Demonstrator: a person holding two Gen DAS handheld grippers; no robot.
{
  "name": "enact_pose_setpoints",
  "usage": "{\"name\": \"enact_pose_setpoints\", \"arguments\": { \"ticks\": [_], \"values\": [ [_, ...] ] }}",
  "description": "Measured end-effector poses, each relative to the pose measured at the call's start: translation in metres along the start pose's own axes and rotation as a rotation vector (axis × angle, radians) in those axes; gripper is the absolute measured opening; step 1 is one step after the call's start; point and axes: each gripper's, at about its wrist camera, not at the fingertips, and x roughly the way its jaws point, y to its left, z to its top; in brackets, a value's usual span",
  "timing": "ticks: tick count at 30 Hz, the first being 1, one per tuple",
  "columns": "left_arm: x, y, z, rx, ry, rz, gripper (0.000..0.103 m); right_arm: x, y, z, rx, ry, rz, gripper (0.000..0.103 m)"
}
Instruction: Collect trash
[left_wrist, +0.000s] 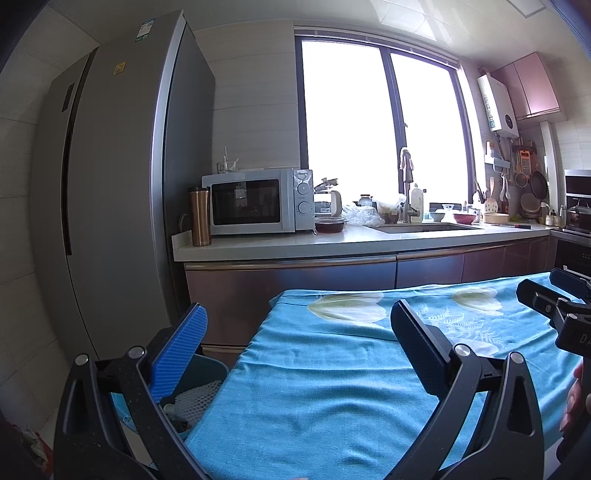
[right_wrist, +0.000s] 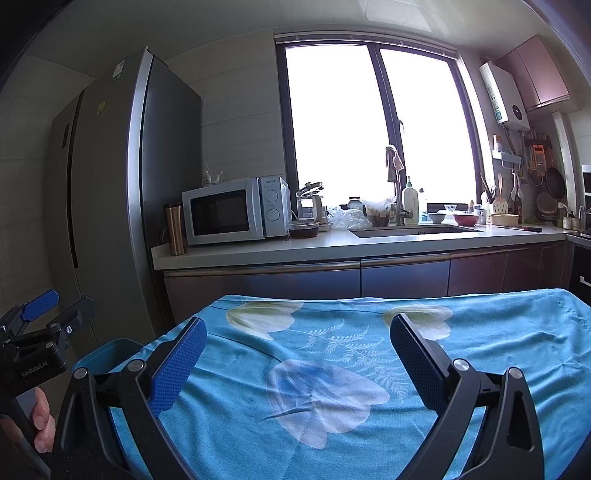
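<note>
Over the table with the blue flower cloth (right_wrist: 332, 369), both grippers are held up in the air, side by side. The left gripper (left_wrist: 299, 332) has its two jaws spread wide apart, and nothing sits between them. The right gripper (right_wrist: 299, 347) is spread wide too and holds nothing. Both look ready to grab, since wide jaws can go around a thing more easily. A hand (right_wrist: 42, 424) can be seen wrapped around the handle of the left gripper. No trash shows on the cloth at all; the part of the table that can be seen looks bare. The trash that does show is down in the blue bin (left_wrist: 207, 373), which stands on the floor just beside the left edge of the table. White net wrapping (left_wrist: 195, 398) and some darker bits lie inside it. The bin likely sits there so things can be dropped straight off the table into it. The left gripper is up near that side, close to being over the bin. My guess is that the job is nearly done or done, as nothing seems left to pick up. Far behind, the kitchen counter (left_wrist: 332, 240) holds a microwave (left_wrist: 258, 201) and a crumpled plastic bag (left_wrist: 360, 214), well apart from both grippers.
</note>
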Motion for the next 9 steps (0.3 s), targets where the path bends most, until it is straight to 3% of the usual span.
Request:
{"name": "enact_pose_setpoints", "arguments": {
  "ticks": [5, 9],
  "values": [
    [0.019, -0.001, -0.004, -0.012, 0.082, -0.024, 0.098, 0.003, -0.008, -0.002, 0.014, 0.015, -0.010, 0.096],
    [0.058, -0.003, -0.010, -0.014, 0.226, -0.075, 0.098, 0.008, -0.024, -0.006, 0.033, 0.049, -0.034, 0.096]
  ]
}}
